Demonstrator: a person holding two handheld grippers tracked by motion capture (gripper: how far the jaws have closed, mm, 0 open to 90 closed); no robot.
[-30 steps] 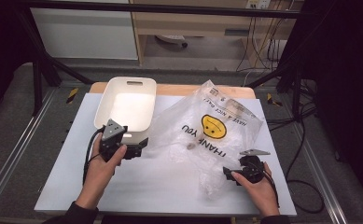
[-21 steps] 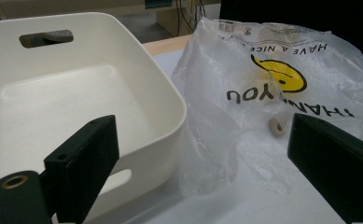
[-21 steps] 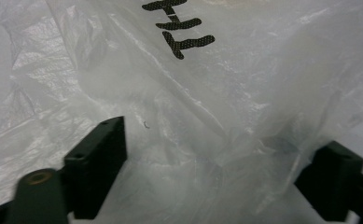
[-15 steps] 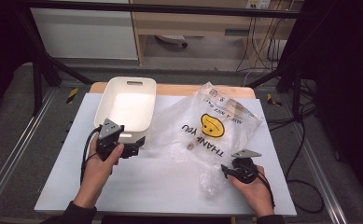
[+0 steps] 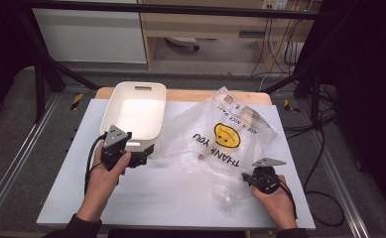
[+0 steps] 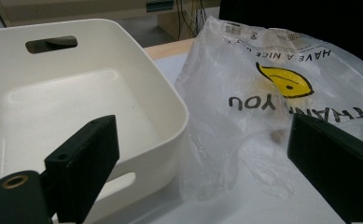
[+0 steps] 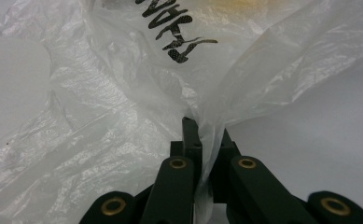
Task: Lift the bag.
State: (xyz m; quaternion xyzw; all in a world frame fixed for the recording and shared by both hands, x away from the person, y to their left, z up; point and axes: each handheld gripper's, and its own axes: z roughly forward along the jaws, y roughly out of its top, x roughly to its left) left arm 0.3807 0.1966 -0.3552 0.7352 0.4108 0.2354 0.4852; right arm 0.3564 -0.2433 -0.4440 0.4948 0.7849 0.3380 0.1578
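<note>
The right gripper (image 7: pixel 206 135) has just been closing, and its jaws are now clamped on a gathered fold of the bag (image 7: pixel 137 93), with the thin film pinched between them and fanning out above. A second ago they stood wide beside the plastic; now the near edge of the bag (image 5: pixel 220 144) is caught, at the gripper (image 5: pixel 260 181) on the near right of the table (image 5: pixel 180 208). The hand has hardly shifted, so the change is the grip itself.

The left gripper (image 6: pixel 207 154) has its jaws spread wide and empty, one in front of the tub (image 6: pixel 90 102), the other toward the bag (image 6: pixel 282 93). In the high view it (image 5: pixel 146 157) hovers at the near rim of the tub (image 5: pixel 136 111), as it did a second ago.

The bag lies crumpled mid-table, just right of the tub and touching its side. With one edge secured, the bag looks ready to be lifted or pulled open, and the free left gripper is placed to take the other side.
</note>
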